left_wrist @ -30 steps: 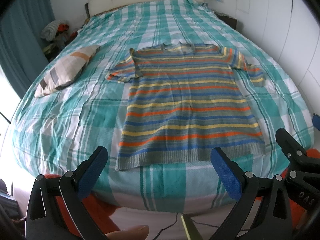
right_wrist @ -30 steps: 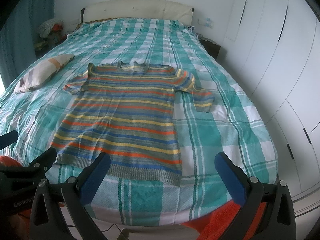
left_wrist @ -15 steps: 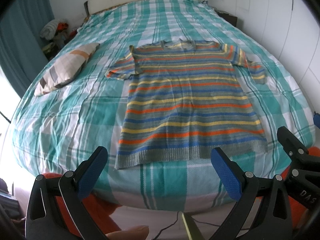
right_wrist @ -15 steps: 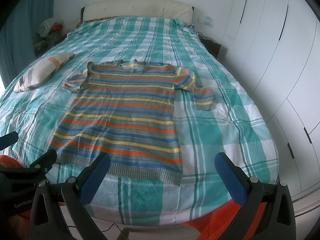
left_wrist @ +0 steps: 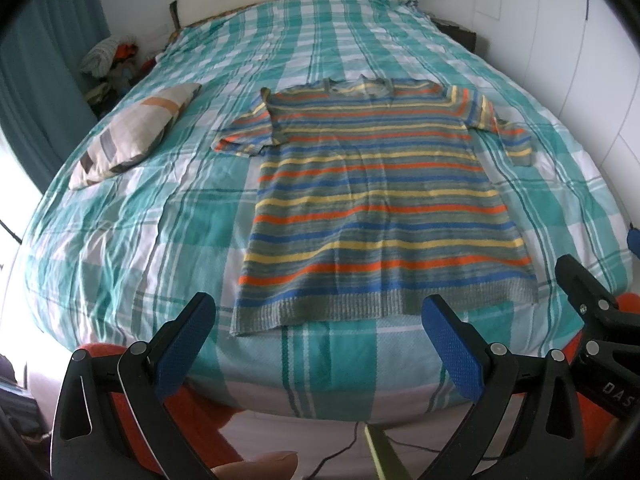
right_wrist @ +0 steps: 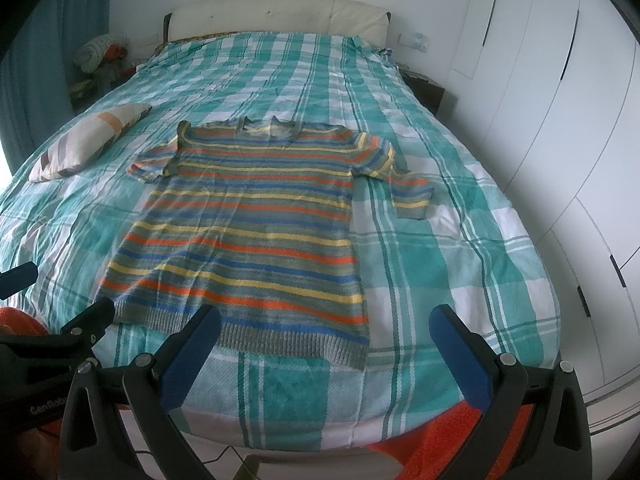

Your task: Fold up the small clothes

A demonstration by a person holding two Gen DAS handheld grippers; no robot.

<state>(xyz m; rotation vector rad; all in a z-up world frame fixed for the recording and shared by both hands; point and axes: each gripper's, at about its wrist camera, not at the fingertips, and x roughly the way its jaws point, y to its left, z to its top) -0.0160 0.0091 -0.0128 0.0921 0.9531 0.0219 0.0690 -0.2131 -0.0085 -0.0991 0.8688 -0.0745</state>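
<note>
The bed (left_wrist: 168,216), under a teal plaid cover, fills both views. The striped knit top (left_wrist: 372,200) lies flat, spread face up at centre, collar toward 12 o'clock, hem toward 6 — a cushion (left_wrist: 132,136) at 10 o'clock. It looks light, soft and floppy; pinch at the hem corners or sleeves. Left gripper (left_wrist: 316,344) and right gripper (right_wrist: 324,356) hover spread wide, empty, near the hem.

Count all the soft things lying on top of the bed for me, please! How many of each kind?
Striped sweater: 1
Patchwork pillow: 1
Total: 2, both lying on the green checked bedspread.
</note>
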